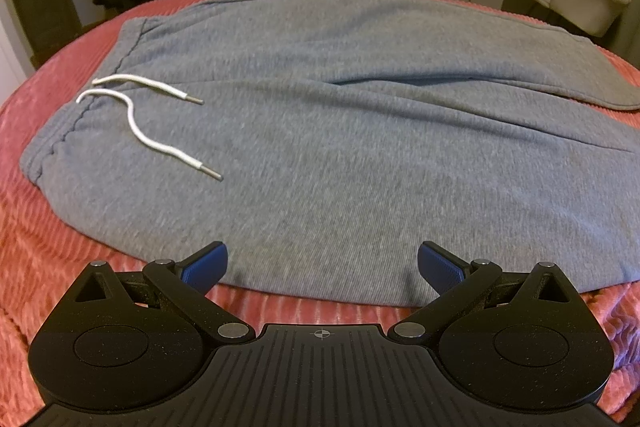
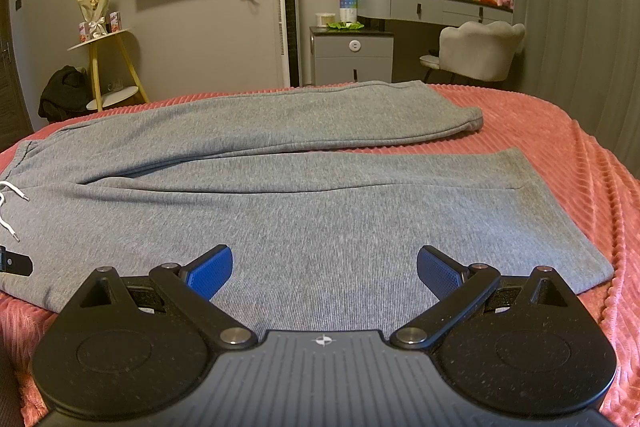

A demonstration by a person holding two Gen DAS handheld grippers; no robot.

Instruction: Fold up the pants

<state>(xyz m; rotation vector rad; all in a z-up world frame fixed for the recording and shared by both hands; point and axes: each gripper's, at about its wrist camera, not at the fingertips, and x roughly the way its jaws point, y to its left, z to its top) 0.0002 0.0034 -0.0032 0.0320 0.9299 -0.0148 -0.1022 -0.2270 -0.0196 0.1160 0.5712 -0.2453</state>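
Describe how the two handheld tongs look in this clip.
Both match: the left tongs and right tongs have a black speckled body with ribbed centre, a small crosshair mark, round side housings, silver pivot pins, and black linkage arms ending in blue textured pads. No cables, hands or sleeves show.

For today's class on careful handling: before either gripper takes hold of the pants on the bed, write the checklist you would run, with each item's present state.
1. Left gripper open: ok, nothing between its fingers.
2. Right gripper open: ok, nothing held.
3. Pants spread flat on the bedspread: ok, legs side by side, a narrow gap toward the cuffs.
4. Drawstring clear of the grasp spot: ok, it lies loose near the waistband.
5. Near edge of pants within reach: ok, just ahead of both grippers.
6. Far leg cuff lying flat: cannot tell.
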